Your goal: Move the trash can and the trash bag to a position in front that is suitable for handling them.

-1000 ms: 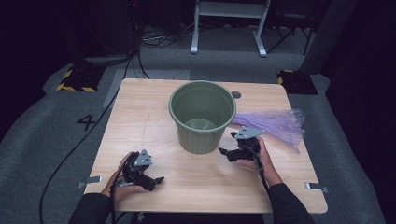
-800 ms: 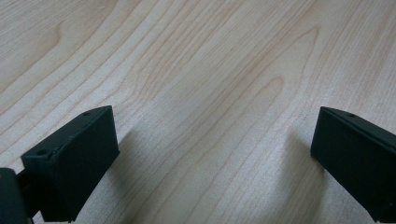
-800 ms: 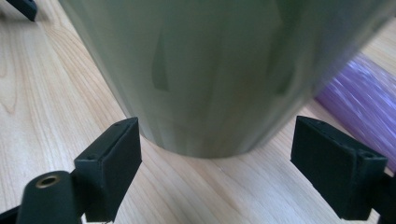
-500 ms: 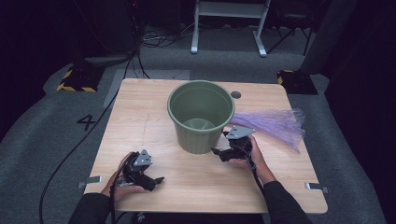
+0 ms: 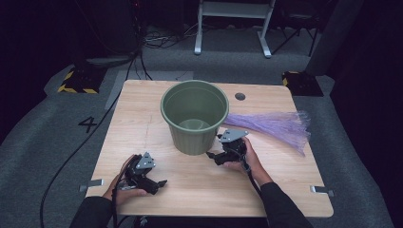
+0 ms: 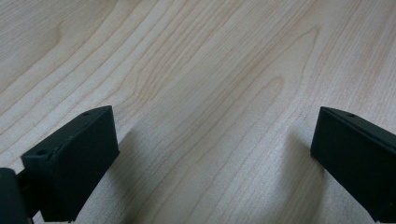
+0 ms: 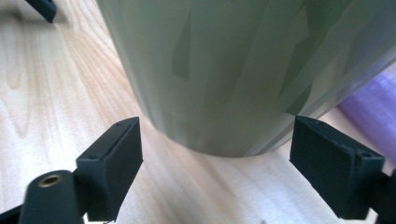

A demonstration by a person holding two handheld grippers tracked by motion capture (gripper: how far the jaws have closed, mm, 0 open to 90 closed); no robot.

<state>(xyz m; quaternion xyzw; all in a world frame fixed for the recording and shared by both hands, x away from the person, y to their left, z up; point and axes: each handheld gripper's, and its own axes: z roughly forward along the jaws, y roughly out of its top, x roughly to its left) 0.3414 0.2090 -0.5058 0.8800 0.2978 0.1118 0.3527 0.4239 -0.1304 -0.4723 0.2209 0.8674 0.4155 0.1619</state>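
A green plastic bucket (image 5: 195, 116) stands upright and empty on the wooden table (image 5: 138, 114). Behind it to the right lies a crumpled purple plastic bag (image 5: 273, 126). My right gripper (image 5: 214, 156) is low at the bucket's front right foot, open; its jaws have just closed a little and nothing is between them. In the right gripper view the bucket's wall (image 7: 233, 70) rises just ahead of the right gripper (image 7: 217, 172), with the purple bag (image 7: 371, 105) at the right edge. My left gripper (image 5: 159, 184) rests open near the front left; bare wood lies between the left gripper (image 6: 215, 158) jaws.
A dark cable hole (image 5: 240, 96) sits in the table's far side. Metal clamps (image 5: 91, 183) hold the front edge at both corners. Cables trail over the grey floor (image 5: 57, 142) to the left, and a white stand (image 5: 233, 19) is behind the table.
My right hand has slid left along the table, from beside the purple bag toward the bucket's base. The left hand has stayed put.
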